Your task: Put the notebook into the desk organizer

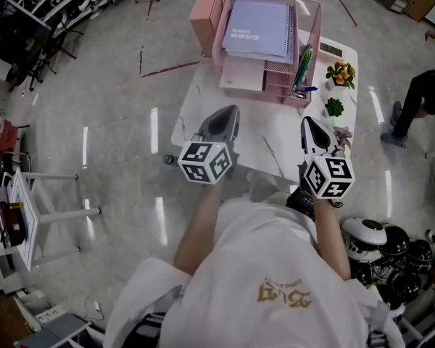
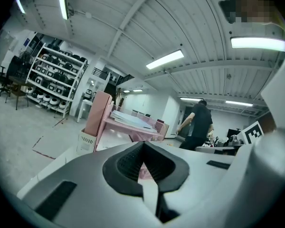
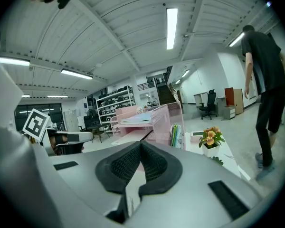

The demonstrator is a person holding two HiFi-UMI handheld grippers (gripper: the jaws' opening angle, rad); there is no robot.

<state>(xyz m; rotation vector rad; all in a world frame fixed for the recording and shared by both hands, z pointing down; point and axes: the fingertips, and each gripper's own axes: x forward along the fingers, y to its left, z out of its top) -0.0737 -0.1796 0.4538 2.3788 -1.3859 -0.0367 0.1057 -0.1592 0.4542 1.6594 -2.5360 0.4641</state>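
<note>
The notebook (image 1: 257, 29) already lies atop the desk organizer (image 1: 313, 42), well ahead of the fingers. Left gripper (image 1: 230, 114) and right gripper (image 1: 309, 125) have fingers pressed together, empty. Probably only withdrawal remains.

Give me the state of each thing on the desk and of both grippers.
organizer: upright on the desk
notebook: lying flat in the organizer's top tray
pens: standing in the organizer's side slot
left gripper: shut, empty
right gripper: shut, empty
</note>
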